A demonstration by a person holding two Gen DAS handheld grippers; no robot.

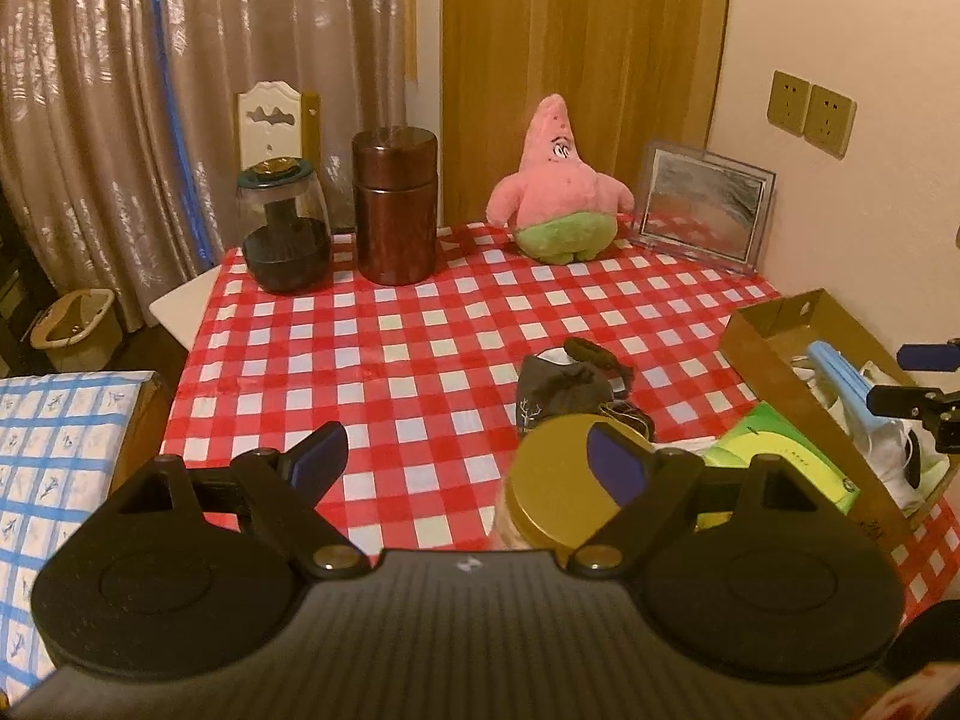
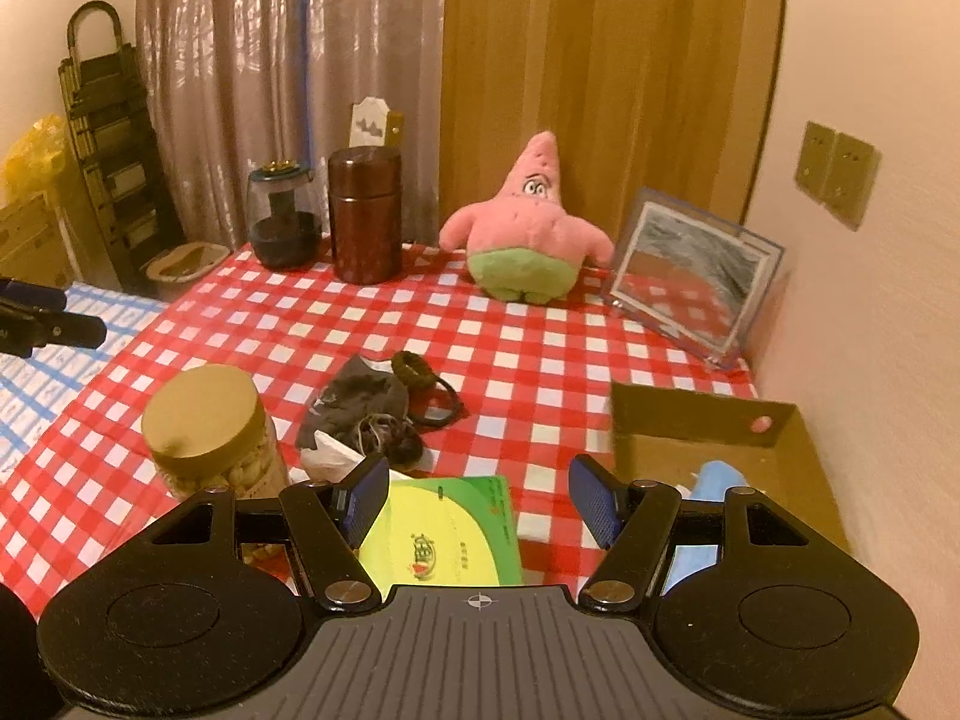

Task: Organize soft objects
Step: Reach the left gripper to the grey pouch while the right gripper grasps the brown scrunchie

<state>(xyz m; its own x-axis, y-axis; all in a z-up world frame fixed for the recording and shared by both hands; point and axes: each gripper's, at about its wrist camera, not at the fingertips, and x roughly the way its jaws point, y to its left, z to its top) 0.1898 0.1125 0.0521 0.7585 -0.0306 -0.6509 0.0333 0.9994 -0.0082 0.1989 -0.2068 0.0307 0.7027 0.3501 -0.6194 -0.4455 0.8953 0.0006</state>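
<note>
Table with red-white checked cloth (image 1: 420, 324) fills both views. Beige curtain (image 1: 120, 90) at 10 o'clock behind it, wooden panel (image 1: 570, 30) at 12.

Cardboard box (image 2: 690, 420) sits on the cloth at 3 o'clock in the right wrist view; something light blue (image 2: 714, 477) lies inside it, partly hidden by the gripper. In the left wrist view the same box (image 1: 774, 360) is at 3 o'clock, holding blue and white soft items.

Pink star plush (image 2: 528, 228) stands upright at 12 o'clock at the far table edge, well apart from both grippers. Picture frame (image 2: 690, 282) leans just beside it at 2 o'clock. Brown canister (image 2: 365, 216) and glass jar (image 2: 282, 222) with dark contents stand at 11 o'clock.

Gold-lid jar (image 2: 204, 420) at 9 o'clock, near the pile. Green-yellow packet (image 2: 444, 528) lies flat at 6 o'clock, under the right gripper.

Dark cloth pile (image 2: 366, 408) with hair ties (image 2: 435, 402) lies mid-table, touching each other.

Left gripper (image 1: 468, 462): jaws released, wide apart, nothing between; its right finger overlaps the gold lid in view, contact unclear.

Right gripper (image 2: 480, 498): jaws released, empty, hovering above the packet.
</note>
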